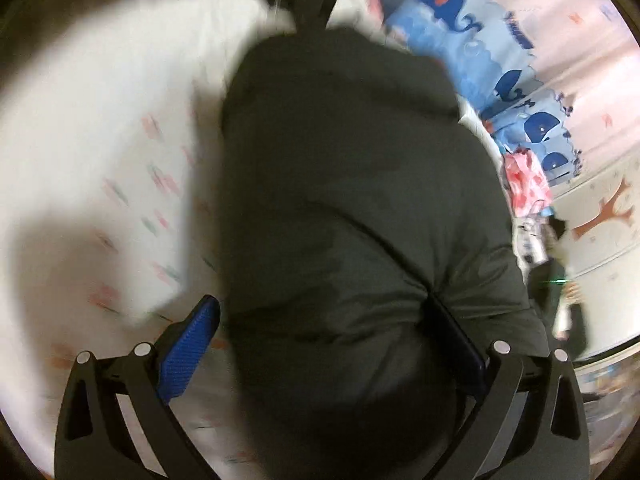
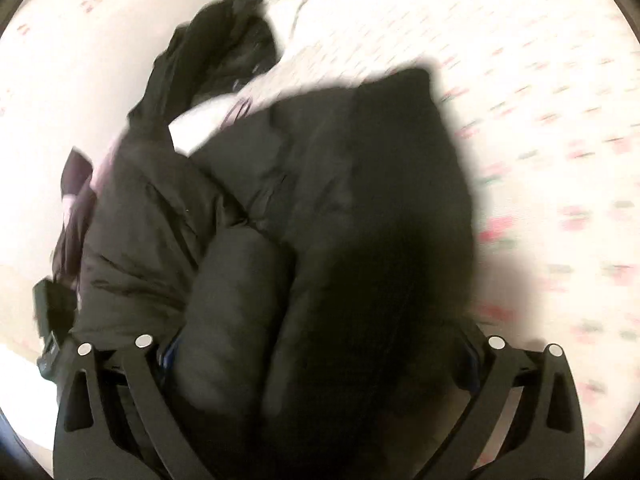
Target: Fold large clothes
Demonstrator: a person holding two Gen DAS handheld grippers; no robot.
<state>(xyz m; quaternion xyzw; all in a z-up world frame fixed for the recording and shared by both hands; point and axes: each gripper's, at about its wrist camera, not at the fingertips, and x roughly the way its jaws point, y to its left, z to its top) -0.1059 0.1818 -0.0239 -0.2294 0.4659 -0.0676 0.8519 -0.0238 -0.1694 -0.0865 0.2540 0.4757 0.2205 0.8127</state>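
Dark jacket (image 1: 340, 208) bulk hides both grippers' jaws; views motion-blurred.

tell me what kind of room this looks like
Most likely a child's bedroom: a dark puffy jacket lies on a white patterned bed sheet, with whale-print blue bedding and pink curtains behind.

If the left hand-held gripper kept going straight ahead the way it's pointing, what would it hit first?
The dark puffy jacket. It already fills the space between the fingers of the left hand-held gripper and stretches on ahead. Beyond it lies the white patterned sheet, though blur leaves the depth unclear.
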